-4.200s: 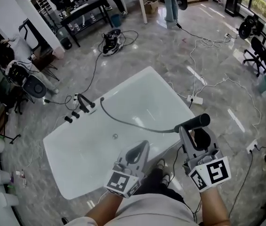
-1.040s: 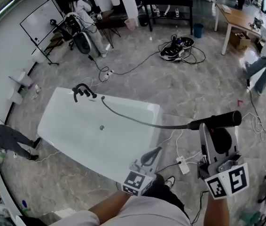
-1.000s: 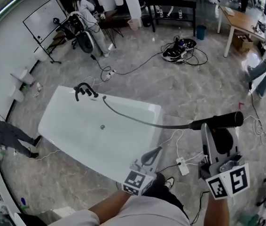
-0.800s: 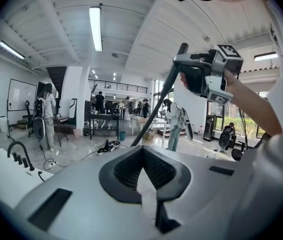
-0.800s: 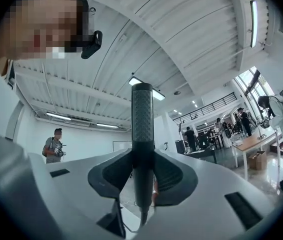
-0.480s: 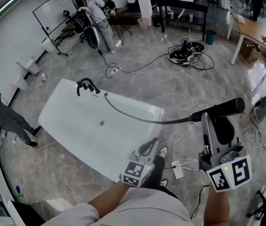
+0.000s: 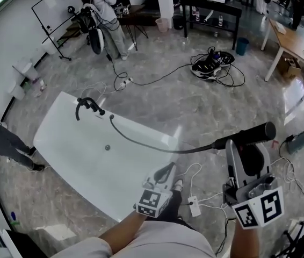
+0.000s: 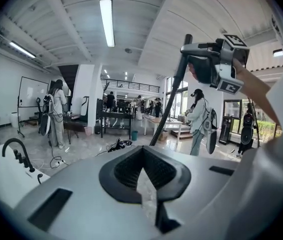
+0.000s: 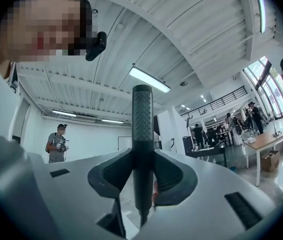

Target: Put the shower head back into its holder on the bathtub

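1. Head view: the right gripper (image 7: 242, 145) is clenched on the shower head (image 7: 247, 134), a dark rod lying crosswise at its tips. The pads are hidden under it. A thin dark hose (image 7: 141, 143) is seen running from the rod's left end, well left of that gripper, to the white tub (image 7: 71, 163) near the faucet (image 7: 85, 105). The holder is too small to be made out. The left gripper (image 7: 166, 171) is held lower, left of the right one.
2. Left gripper view: the left gripper (image 8: 142, 158) is shut with nothing between its jaws. The shower head (image 8: 174, 91) is seen up and right of the tips, its lower part hidden behind the jaws. The faucet (image 8: 15, 151) lies far left.
3. Right gripper view: the shower head (image 9: 142, 129) stands upright between the jaws of the right gripper (image 9: 142, 181) and is gripped on both sides. The upper part is dotted, the lower part smooth, and the lower end is lost in shadow.
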